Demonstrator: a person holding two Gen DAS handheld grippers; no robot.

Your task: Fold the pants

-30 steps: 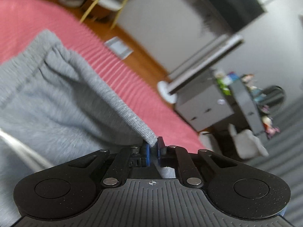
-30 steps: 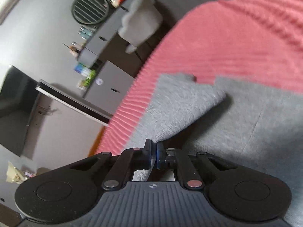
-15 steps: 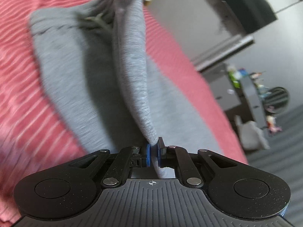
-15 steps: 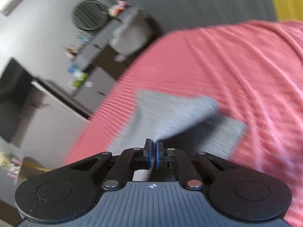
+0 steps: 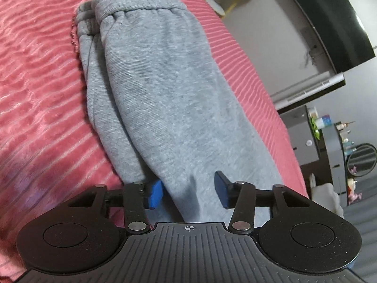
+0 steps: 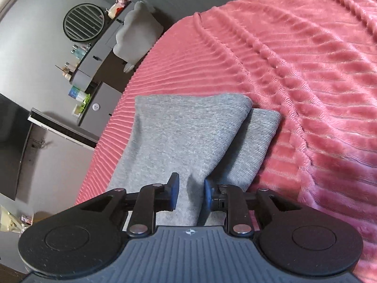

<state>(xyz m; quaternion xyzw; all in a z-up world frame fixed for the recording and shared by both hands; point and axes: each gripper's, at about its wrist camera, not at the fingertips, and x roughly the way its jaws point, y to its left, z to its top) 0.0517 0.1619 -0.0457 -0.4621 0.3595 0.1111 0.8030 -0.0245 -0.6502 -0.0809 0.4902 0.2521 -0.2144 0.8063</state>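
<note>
Both the left gripper (image 5: 188, 189) and right gripper (image 6: 189, 194) have just been opening, releasing the grey sweatpants (image 5: 153, 89) lying between their fingers on the pink bedspread (image 6: 306, 70). Pulling back carelessly could snag cloth and undo the fold.

The pants (image 5: 160, 89) lie lengthwise on the bed (image 5: 37, 94), one leg stacked over the other, waistband at the far end.

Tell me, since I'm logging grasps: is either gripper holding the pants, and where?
Neither. Both the left gripper and right gripper have just been opening; the pants lie between the pads, unpinched.
</note>
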